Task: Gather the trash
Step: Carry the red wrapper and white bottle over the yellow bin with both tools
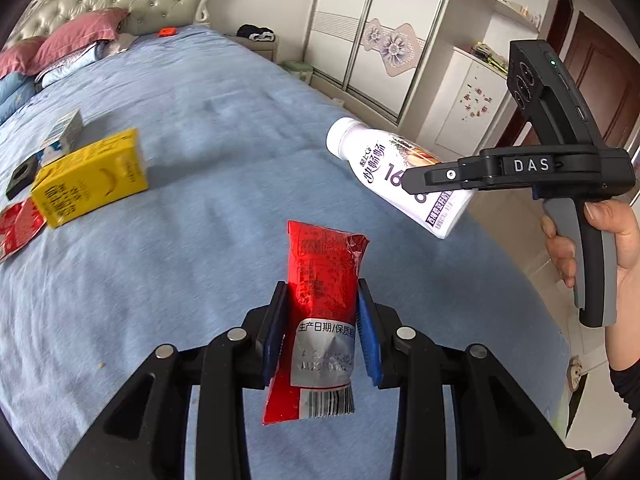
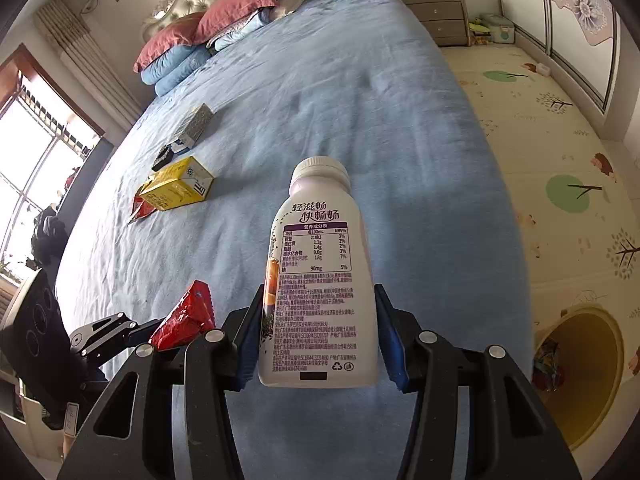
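Note:
My left gripper [image 1: 322, 292] is shut on a red snack wrapper [image 1: 324, 264], which it holds upright above the blue bed. In the right wrist view that wrapper [image 2: 186, 314] and the left gripper [image 2: 136, 328] appear at the lower left. My right gripper [image 2: 319, 296] is shut on a white drink bottle [image 2: 316, 240] with its cap pointing away. From the left wrist view the bottle [image 1: 372, 152] hangs tilted in the right gripper [image 1: 412, 182], with a hand on the handle. A yellow carton [image 1: 90, 178] [image 2: 178, 188] lies on the bed beside another red wrapper [image 1: 18, 226] [image 2: 142, 208].
A small grey box [image 2: 194, 124] and a black piece [image 2: 164, 156] lie past the carton. A yellow bin [image 2: 580, 372] holding some rubbish stands on the play mat right of the bed [image 2: 360, 100]. Pillows and a headboard are at the far end.

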`<state>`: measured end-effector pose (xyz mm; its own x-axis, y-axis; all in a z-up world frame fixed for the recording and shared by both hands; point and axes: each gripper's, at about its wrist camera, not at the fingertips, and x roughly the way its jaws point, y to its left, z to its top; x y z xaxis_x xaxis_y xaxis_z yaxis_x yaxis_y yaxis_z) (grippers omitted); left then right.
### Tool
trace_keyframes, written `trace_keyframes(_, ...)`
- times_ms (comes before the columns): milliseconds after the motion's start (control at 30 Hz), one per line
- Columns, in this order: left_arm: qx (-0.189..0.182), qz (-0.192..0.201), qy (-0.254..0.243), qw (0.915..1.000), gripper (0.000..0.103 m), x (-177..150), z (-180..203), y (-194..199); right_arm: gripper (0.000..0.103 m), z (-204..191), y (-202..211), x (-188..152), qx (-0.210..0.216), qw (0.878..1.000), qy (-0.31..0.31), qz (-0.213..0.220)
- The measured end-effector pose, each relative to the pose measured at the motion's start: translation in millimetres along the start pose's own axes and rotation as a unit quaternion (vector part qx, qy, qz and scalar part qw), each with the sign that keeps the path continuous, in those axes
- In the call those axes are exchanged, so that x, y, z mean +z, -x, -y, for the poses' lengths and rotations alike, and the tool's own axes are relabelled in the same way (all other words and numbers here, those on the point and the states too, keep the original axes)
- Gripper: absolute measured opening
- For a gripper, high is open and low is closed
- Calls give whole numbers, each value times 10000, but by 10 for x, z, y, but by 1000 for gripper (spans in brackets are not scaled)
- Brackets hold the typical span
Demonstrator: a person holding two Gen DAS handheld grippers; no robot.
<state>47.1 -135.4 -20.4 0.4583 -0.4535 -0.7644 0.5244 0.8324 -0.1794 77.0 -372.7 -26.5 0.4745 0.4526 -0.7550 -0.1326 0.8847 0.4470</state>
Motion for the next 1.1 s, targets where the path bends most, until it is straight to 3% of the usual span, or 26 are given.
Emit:
trace_keyframes(400, -576, -398, -728, 9949, 34, 528, 1226, -839, 49, 1438, 724, -452, -331, 9967, -650, 370)
trace_keyframes(767, -1388, -1039, -1074, 9790, 34, 894, 2457, -1795, 49, 2658, 1299, -1241, -1026, 9822, -1418, 684)
trace_keyframes(1100, -1736, -1792, -976, 9634, 34, 800, 3145, -2624, 49, 3374, 1183, -1921, -1047, 9688, -2190, 491)
